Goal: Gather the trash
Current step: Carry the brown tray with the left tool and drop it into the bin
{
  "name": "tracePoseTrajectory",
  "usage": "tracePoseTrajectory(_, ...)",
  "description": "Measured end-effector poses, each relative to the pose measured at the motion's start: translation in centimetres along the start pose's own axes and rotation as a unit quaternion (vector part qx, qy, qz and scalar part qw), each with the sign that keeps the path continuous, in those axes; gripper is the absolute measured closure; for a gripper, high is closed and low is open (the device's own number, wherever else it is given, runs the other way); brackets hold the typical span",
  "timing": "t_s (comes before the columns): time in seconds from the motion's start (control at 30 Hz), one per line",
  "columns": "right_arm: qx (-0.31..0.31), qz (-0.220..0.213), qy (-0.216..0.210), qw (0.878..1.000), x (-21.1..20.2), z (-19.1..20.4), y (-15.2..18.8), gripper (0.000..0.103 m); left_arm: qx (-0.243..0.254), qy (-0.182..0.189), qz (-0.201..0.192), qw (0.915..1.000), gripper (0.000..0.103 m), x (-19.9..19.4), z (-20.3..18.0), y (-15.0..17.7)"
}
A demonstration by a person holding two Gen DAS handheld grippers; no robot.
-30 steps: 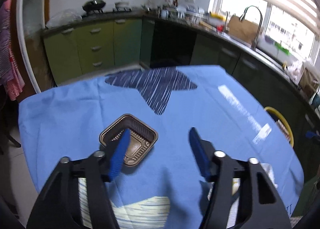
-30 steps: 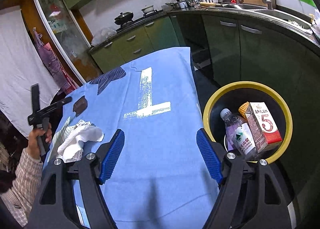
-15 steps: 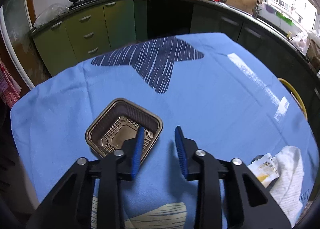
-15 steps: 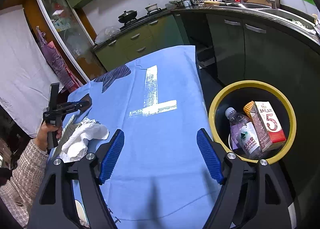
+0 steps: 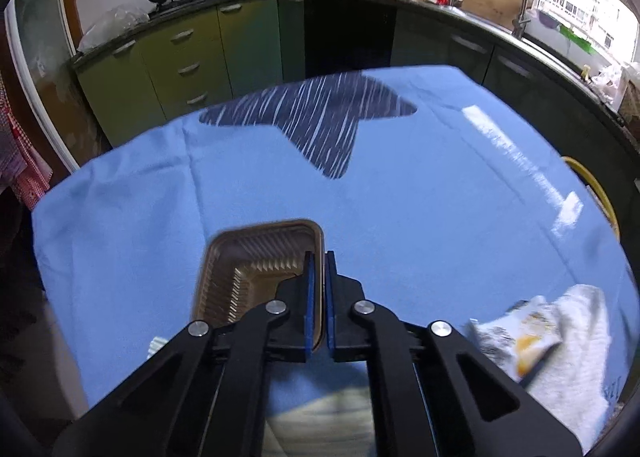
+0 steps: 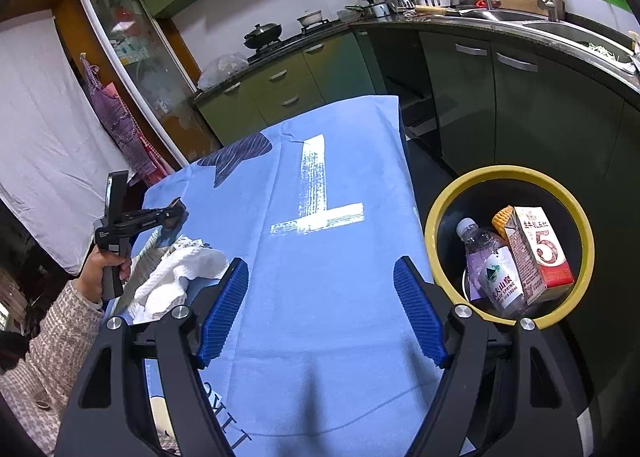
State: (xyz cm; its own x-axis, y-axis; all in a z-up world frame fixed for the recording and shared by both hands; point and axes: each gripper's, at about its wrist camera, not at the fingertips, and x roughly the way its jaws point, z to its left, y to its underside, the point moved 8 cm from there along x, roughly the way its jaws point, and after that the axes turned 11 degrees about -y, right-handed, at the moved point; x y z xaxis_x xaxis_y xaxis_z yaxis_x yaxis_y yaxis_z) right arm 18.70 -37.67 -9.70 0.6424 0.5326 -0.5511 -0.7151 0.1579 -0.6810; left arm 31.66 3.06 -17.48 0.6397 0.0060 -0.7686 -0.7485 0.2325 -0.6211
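- Pinching hard, the left gripper (image 5: 319,257) has its blue pads (image 5: 308,297) pressed together on the right-hand wall of the brown plastic tray (image 5: 244,269), low in the middle of the left wrist view.
- The tray sits open side up on the blue tablecloth (image 5: 420,197), one pad inside it and one outside its rim.
- At the lower right of that same view lies a white cloth (image 5: 568,349), with a crumpled printed wrapper (image 5: 508,333) lying against its left side.
- Over on the right wrist view, the right gripper (image 6: 320,301) has its jaws spread wide with only bare tablecloth between them.
- The yellow-rimmed bin (image 6: 448,197) stands at the right of that frame, just beside the table edge.
- Inside the bin lie a clear water bottle (image 6: 492,269) and a red and white carton (image 6: 540,253), side by side and touching.
- At the left of the frame, a hand (image 6: 105,263) in a knitted sleeve (image 6: 52,345) grips the handle of the left gripper, above the white cloth.
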Motion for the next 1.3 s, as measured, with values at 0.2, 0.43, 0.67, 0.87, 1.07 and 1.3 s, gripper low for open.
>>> tracePoseTrajectory(0.2,-0.006,-0.007,-0.005,1.0,-0.8,0.5,-0.1,0.028,0.018,0.018,-0.057,0.9981,0.099,-6.7,-2.6,-1.2)
tracePoseTrajectory(0.43,-0.008,-0.039,0.024,0.999,-4.2,-0.7,-0.5,0.028,0.068,0.083,-0.096,0.9895,0.099,-14.5,-10.4,-4.2)
tracePoseTrajectory(0.67,0.015,-0.121,0.093,0.988,-11.6,-4.7,-1.4,0.024,0.154,0.194,-0.054,0.9672,0.099,-16.9,-24.4,-5.5)
tracePoseTrajectory(0.87,0.045,-0.156,0.1,0.982,-16.0,-8.3,-0.7,0.024,0.224,0.256,-0.017,0.9402,0.099,-14.8,-37.7,-6.1)
tracePoseTrajectory(1.07,0.089,-0.178,0.099,0.975,-18.9,-12.3,0.6,0.024,0.24,0.275,0.021,0.9309,0.099,-9.9,-46.9,-6.7)
tracePoseTrajectory(1.3,0.113,-0.186,0.093,0.972,-20.0,-14.9,1.4,0.024,0.229,0.25,0.059,0.9388,0.096,-4.0,-50.6,-6.4)
